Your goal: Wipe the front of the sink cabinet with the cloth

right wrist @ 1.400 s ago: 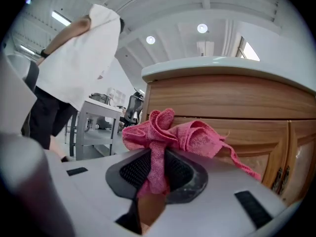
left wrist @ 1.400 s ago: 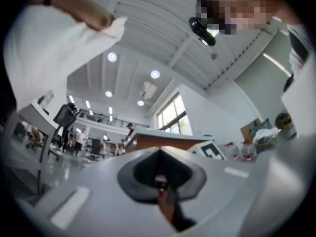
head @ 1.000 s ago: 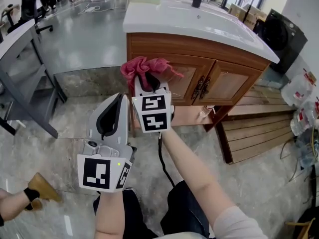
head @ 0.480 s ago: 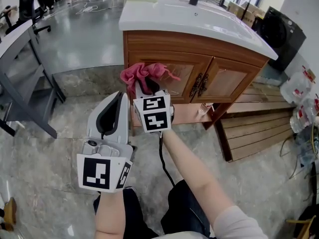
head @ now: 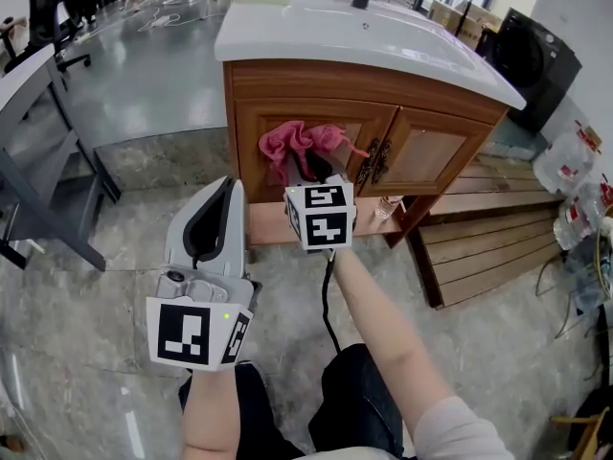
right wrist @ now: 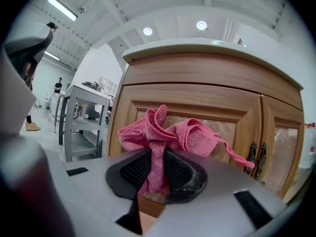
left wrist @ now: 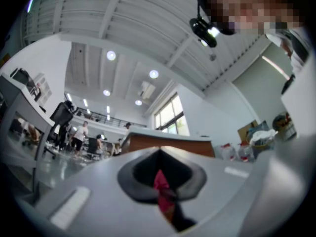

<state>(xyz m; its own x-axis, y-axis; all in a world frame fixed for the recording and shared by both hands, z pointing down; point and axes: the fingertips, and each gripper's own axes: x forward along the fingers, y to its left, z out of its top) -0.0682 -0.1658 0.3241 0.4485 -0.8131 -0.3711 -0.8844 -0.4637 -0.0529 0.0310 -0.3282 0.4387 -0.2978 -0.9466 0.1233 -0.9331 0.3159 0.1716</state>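
The sink cabinet (head: 316,82) is brown wood with a white top and two glazed doors (right wrist: 183,108). A bunched pink cloth (head: 305,145) is pressed against the left door, close to the metal handles (head: 372,164). My right gripper (head: 308,169) is shut on the cloth (right wrist: 167,131), which spills out above its jaws in the right gripper view. My left gripper (head: 216,197) hangs lower and to the left, away from the cabinet, shut with nothing held. In the left gripper view a sliver of the cloth (left wrist: 161,184) shows beyond the closed jaws.
A grey metal desk (head: 38,142) stands on the left. Wooden planks (head: 488,247) lie on the floor to the cabinet's right, with a black appliance (head: 534,60) and plastic bags (head: 565,161) behind. A small bottle (head: 385,209) stands under the cabinet. A black cable (head: 326,300) trails below my right arm.
My right gripper has carried the cloth rightward across the left door, from its left edge toward the handles. The left gripper has stayed in place.
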